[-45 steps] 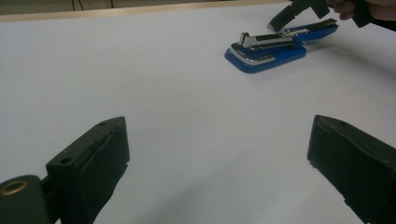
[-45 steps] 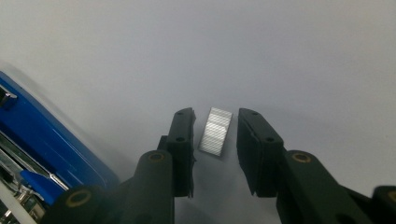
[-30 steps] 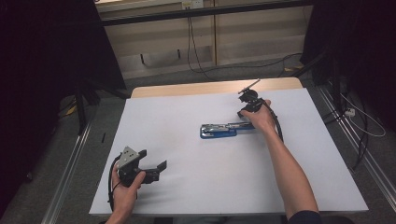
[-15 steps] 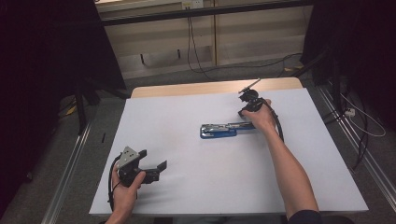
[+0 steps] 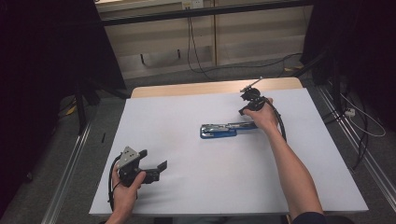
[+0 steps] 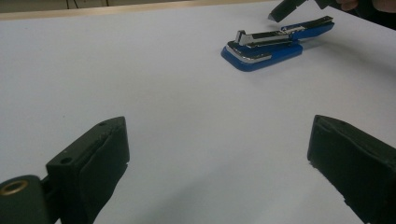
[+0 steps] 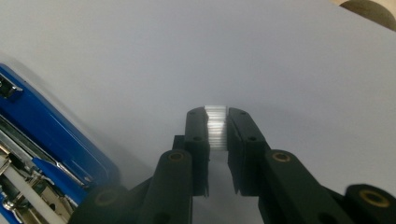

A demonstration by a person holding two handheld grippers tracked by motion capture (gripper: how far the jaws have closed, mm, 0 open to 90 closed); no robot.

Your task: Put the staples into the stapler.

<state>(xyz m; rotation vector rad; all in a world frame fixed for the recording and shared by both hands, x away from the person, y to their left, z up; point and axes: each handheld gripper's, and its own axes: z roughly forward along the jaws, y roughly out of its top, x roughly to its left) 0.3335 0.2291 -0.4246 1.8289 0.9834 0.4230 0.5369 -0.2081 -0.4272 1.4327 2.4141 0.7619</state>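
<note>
Your right tool (image 7: 217,128) sits just beside the back end of the blue stapler (image 5: 224,129), and its jaws are pinched tight on a thin strip of staples (image 7: 215,127), which shows as a pale ribbed sliver between them. The stapler lies near the middle of the white table (image 5: 187,116), a little toward its far right, and its top arm is swung up off the base, so the chrome magazine is exposed in the left tool's own view. Your right hand (image 5: 262,116) hovers over the stapler's rear.

Your left tool (image 5: 152,167) rests at the table's near left, well apart from the stapler, jaws spread wide with nothing between them.
</note>
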